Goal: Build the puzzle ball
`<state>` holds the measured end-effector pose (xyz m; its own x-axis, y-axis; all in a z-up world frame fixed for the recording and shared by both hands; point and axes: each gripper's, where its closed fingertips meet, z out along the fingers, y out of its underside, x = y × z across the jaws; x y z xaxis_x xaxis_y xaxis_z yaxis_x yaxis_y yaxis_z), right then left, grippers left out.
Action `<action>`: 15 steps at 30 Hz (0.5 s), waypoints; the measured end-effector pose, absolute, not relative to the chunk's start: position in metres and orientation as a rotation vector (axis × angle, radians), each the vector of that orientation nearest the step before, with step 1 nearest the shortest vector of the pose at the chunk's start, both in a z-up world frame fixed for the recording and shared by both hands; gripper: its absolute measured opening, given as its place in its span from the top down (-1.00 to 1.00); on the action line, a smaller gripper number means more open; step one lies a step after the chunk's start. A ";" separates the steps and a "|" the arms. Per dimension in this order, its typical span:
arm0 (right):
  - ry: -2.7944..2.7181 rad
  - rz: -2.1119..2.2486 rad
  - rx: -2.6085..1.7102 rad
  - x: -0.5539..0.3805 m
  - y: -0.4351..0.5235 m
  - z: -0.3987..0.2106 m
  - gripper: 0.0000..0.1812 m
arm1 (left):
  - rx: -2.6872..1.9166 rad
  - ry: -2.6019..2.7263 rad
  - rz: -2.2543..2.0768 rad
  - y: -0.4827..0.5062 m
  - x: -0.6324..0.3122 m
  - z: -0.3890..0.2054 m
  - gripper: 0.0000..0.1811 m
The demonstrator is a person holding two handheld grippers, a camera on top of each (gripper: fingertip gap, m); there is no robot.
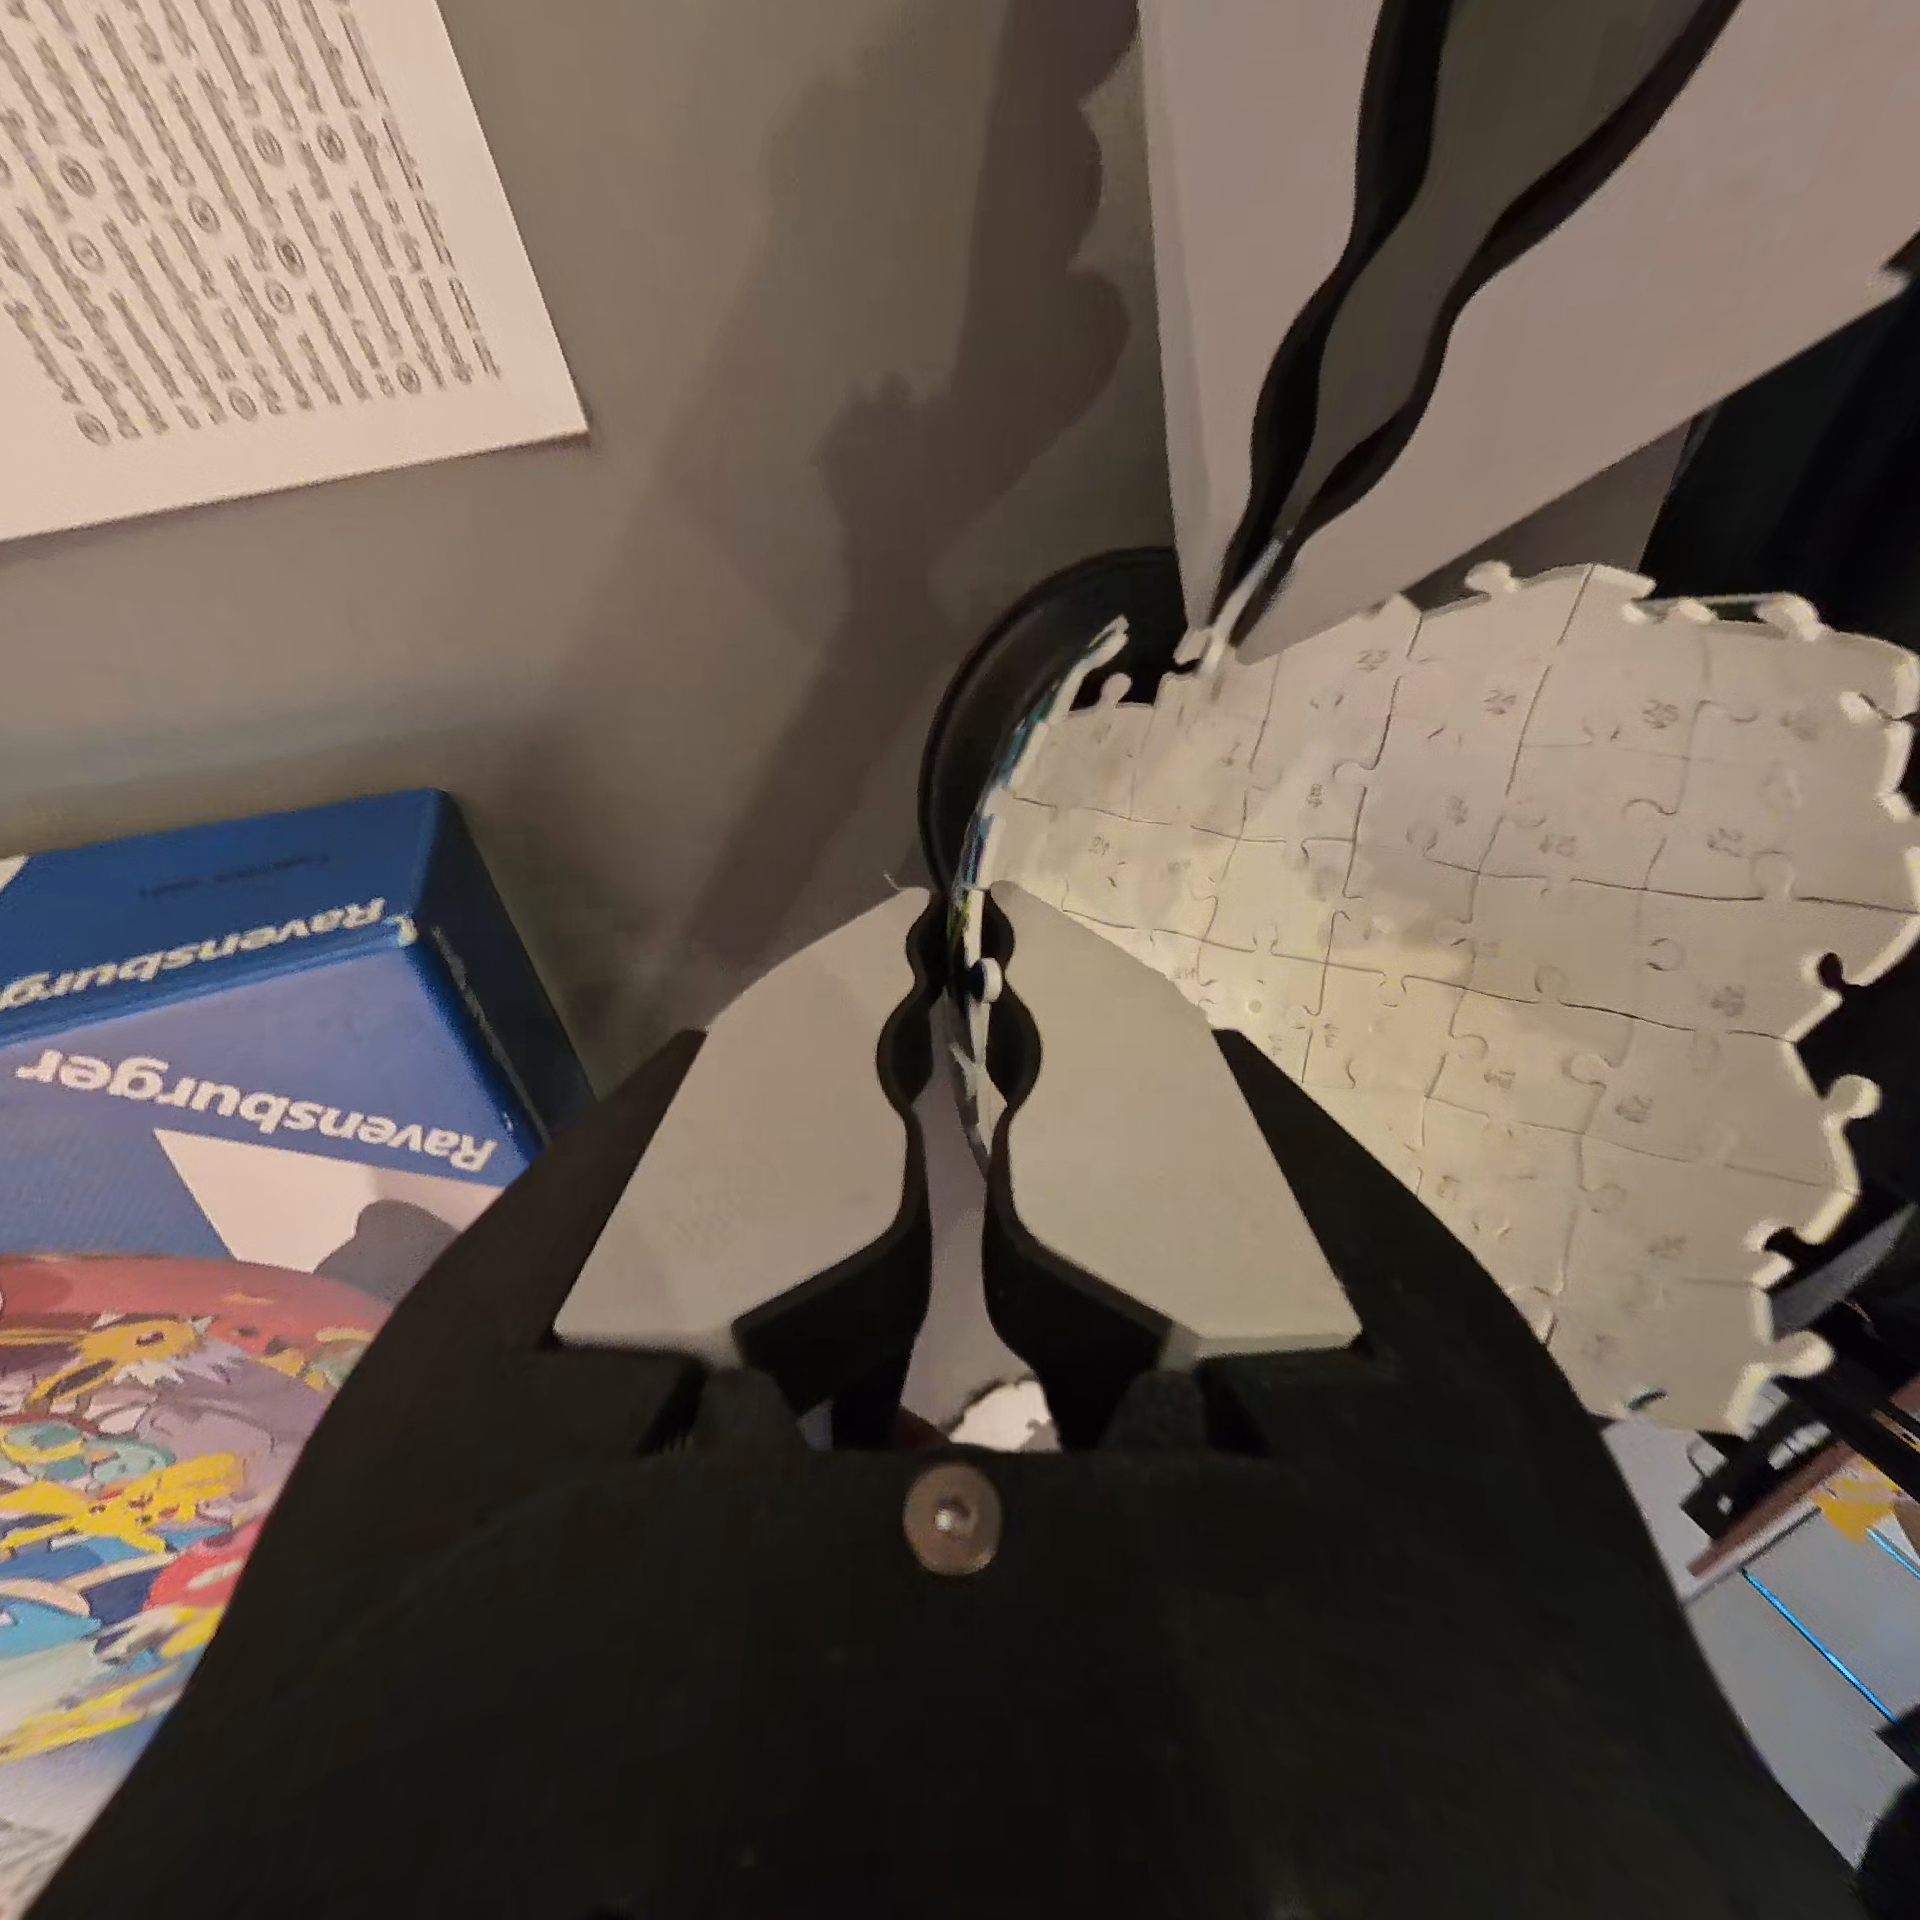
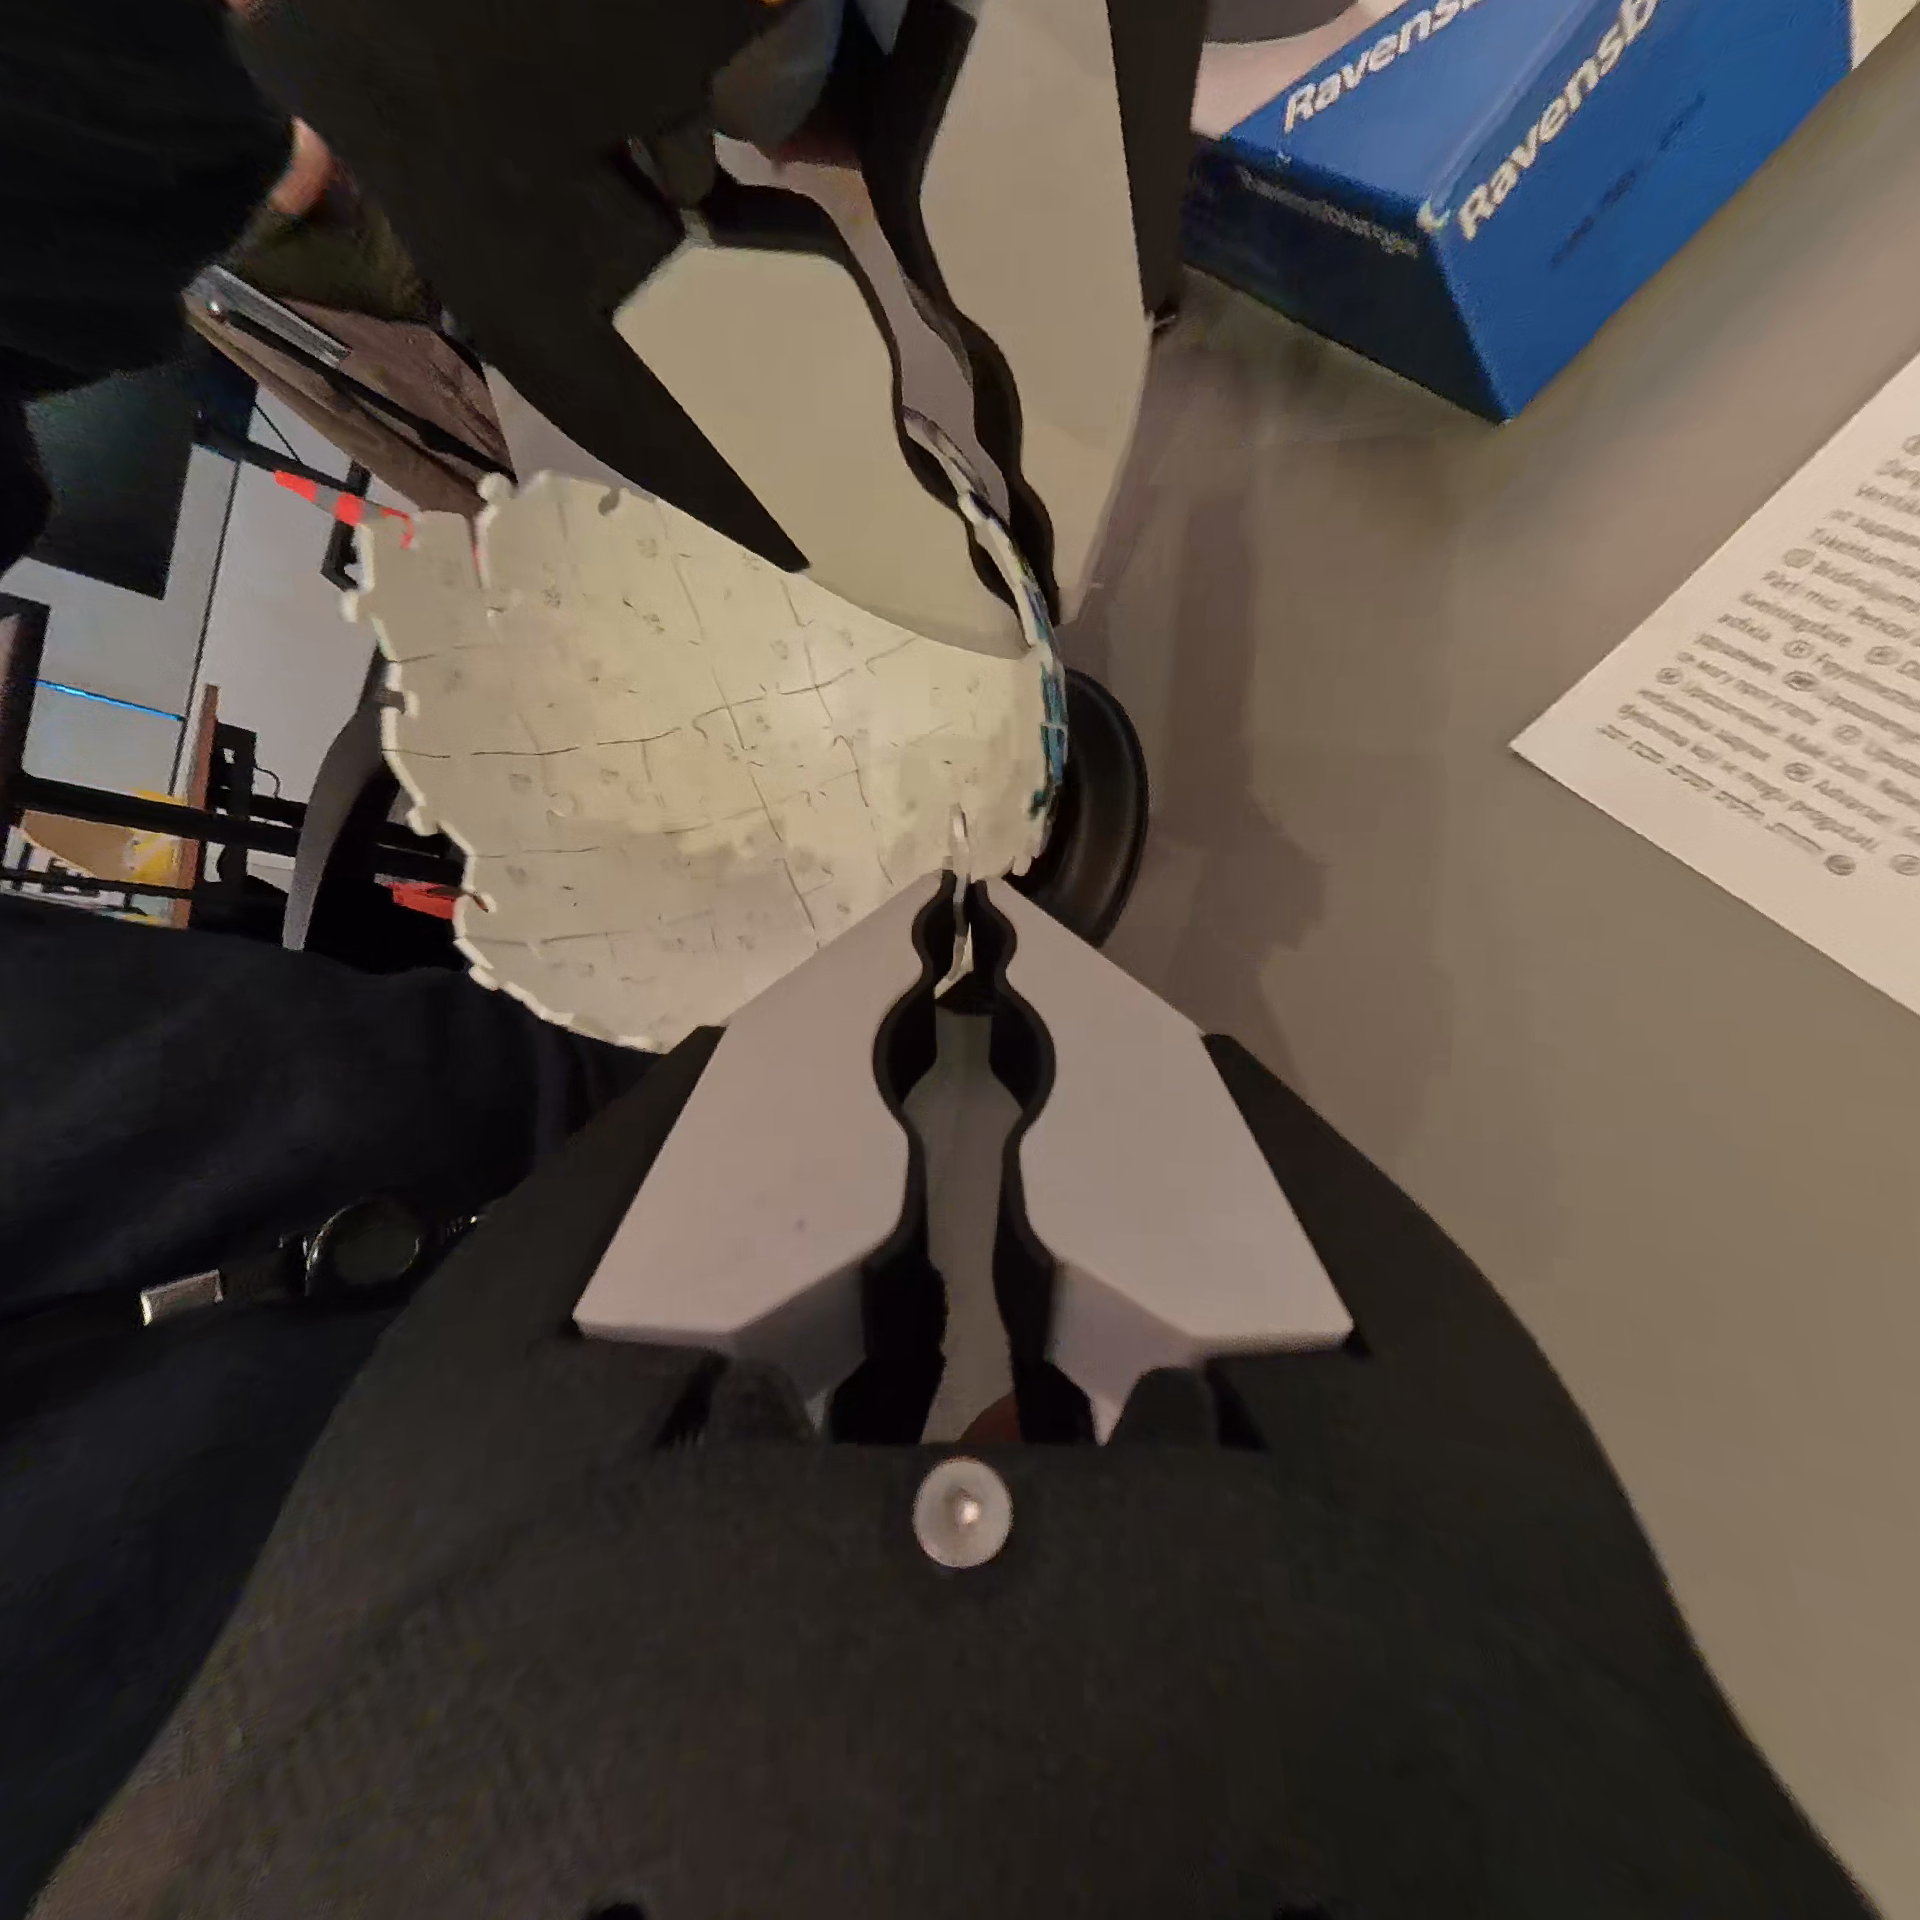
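The puzzle ball (image 1: 1455, 935) is a partly built curved shell; its white, numbered inner side faces both cameras and its rim is jagged. It leans against a black round stand (image 1: 961, 727). My left gripper (image 1: 958, 920) is shut on the shell's rim. My right gripper (image 1: 1242, 587) comes in from above, shut on a single puzzle piece (image 1: 1205, 644) held at the shell's edge. In the right wrist view, the right gripper (image 2: 961, 906) pinches the thin piece (image 2: 958, 836) edge-on against the shell (image 2: 675, 748), and the left gripper (image 2: 1023, 582) grips the rim from above.
A blue puzzle box (image 1: 260, 1039) lies on the grey table (image 1: 727, 520), and also shows in the right wrist view (image 2: 1507, 187). A printed white sheet (image 1: 260, 208) lies beside it. A person in dark clothing (image 2: 208, 1143) is at the left of the right wrist view. Some 6 cm of space lies between my two pairs of fingers.
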<state>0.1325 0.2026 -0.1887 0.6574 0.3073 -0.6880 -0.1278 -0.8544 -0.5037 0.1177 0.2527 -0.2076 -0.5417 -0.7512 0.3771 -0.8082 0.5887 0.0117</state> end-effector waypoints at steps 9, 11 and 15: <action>-0.127 1.128 -2.285 0.111 0.213 -0.191 1.00 | 1.260 -2.423 0.049 0.266 0.098 -0.196 0.95; -0.123 1.119 -2.279 0.107 0.216 -0.192 1.00 | 1.251 -2.402 0.007 0.267 0.092 -0.196 0.95; -0.125 1.119 -2.293 0.099 0.217 -0.198 1.00 | 1.235 -2.377 -0.056 0.265 0.083 -0.201 0.95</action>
